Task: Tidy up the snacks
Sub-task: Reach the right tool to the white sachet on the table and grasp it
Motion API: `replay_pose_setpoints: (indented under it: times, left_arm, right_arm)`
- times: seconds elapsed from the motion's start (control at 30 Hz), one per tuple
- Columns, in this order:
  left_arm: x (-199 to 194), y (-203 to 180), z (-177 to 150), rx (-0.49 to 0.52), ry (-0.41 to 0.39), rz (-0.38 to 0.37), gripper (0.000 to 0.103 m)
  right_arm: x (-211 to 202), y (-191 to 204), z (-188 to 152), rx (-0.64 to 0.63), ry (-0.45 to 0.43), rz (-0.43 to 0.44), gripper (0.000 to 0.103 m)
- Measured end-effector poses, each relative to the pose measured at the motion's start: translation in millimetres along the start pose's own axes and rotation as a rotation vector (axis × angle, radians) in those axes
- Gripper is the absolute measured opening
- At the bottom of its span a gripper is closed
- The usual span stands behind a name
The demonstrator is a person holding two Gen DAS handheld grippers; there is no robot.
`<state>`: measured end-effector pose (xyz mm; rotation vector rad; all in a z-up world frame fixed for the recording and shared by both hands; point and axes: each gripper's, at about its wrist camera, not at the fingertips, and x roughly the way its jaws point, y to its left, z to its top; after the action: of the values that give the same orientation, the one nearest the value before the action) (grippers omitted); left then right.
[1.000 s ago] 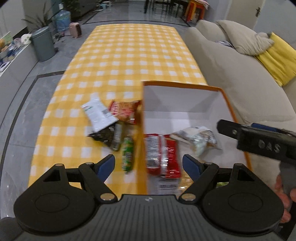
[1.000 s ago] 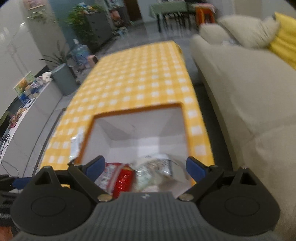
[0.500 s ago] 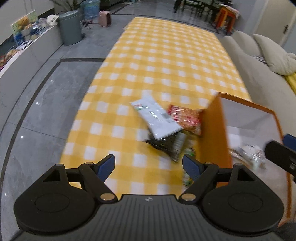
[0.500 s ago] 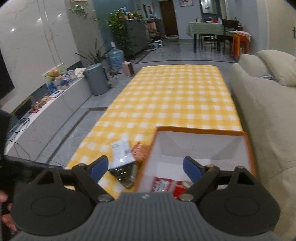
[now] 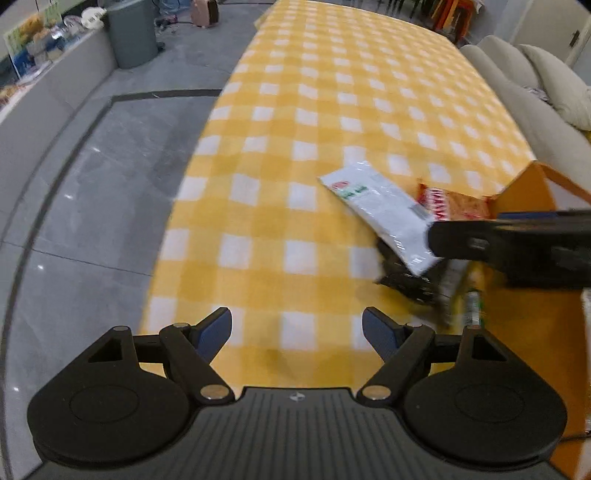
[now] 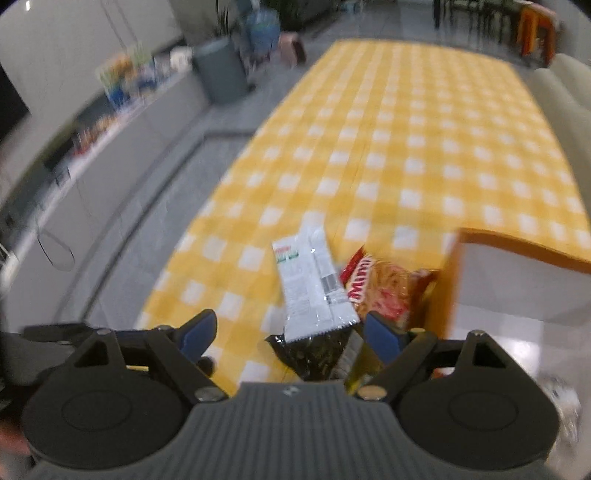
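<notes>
1. A long worktop (image 5: 332, 110) under a yellow-and-white checked cloth runs away toward 12 o'clock in both wrist views, bare beyond the snacks.
2. Its left edge drops to a grey tiled floor (image 5: 92, 192) at 9 o'clock; a grey bin (image 5: 133, 33) stands on the floor at 11 o'clock.
3. A beige sofa (image 5: 524, 92) runs along the worktop's right edge, from 1 to 2 o'clock.
4. The left gripper (image 5: 297, 328) hangs over bare checked cloth near the front left corner; its jaws are closing with nothing between them, the blue pads well apart.
5. The snacks lie in a small pile at 3 o'clock of the left view, just beside an orange box (image 5: 532, 192).
6. A white packet (image 5: 380, 210) lies on top, overlapping a red noodle packet (image 5: 458, 205) that touches the box wall and a dark packet (image 5: 402, 280) beneath it.
7. In the right view, the right gripper (image 6: 290, 332) is released and wide, above the near end of the pile: the white packet (image 6: 314, 288) and dark packet (image 6: 314, 354) show between its pads, though contact cannot be told.
8. The box (image 6: 480, 258), white inside, stands at 3 o'clock of the right view, its tall wall closing that side of the pile.
9. In the left view the right gripper's black body (image 5: 517, 243) crosses over the pile at 3 o'clock.
</notes>
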<state>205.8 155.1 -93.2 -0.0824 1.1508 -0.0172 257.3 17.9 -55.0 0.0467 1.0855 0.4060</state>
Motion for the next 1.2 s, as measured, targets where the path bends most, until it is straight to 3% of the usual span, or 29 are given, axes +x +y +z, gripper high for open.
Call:
replay_pose_setpoints:
  times: [0.13, 0.37, 0.47, 0.63, 0.73, 0.87, 1.0, 1.07, 1.2]
  left_arm:
    - [14, 11, 4, -0.055, 0.043, 0.033, 0.094]
    - [26, 28, 6, -0.137, 0.094, 0.048, 0.094]
    - [30, 27, 5, -0.144, 0.1, 0.025, 0.094]
    - [39, 17, 4, -0.121, 0.137, 0.037, 0.094]
    - [38, 14, 3, -0.109, 0.139, 0.038, 0.094]
    - [36, 18, 4, -0.127, 0.137, 0.032, 0.094]
    - [33, 24, 5, -0.161, 0.131, 0.008, 0.094]
    - [29, 25, 5, -0.171, 0.116, -0.003, 0.094]
    - [12, 16, 3, -0.122, 0.019, -0.044, 0.094]
  right_arm:
    - [42, 14, 18, -0.11, 0.021, -0.123, 0.086]
    - [100, 17, 46, -0.149, 0.136, -0.146, 0.087]
    - [122, 15, 52, -0.154, 0.218, -0.145, 0.087]
    - [138, 20, 57, -0.202, 0.254, -0.171, 0.087]
    - [145, 26, 54, -0.244, 0.28, -0.172, 0.079]
    - [135, 26, 52, -0.245, 0.253, -0.134, 0.05]
    - [125, 25, 49, -0.244, 0.231, -0.14, 0.048]
    - [110, 27, 46, -0.254, 0.182, -0.101, 0.048]
    - [68, 31, 43, -0.263, 0.087, -0.055, 0.048]
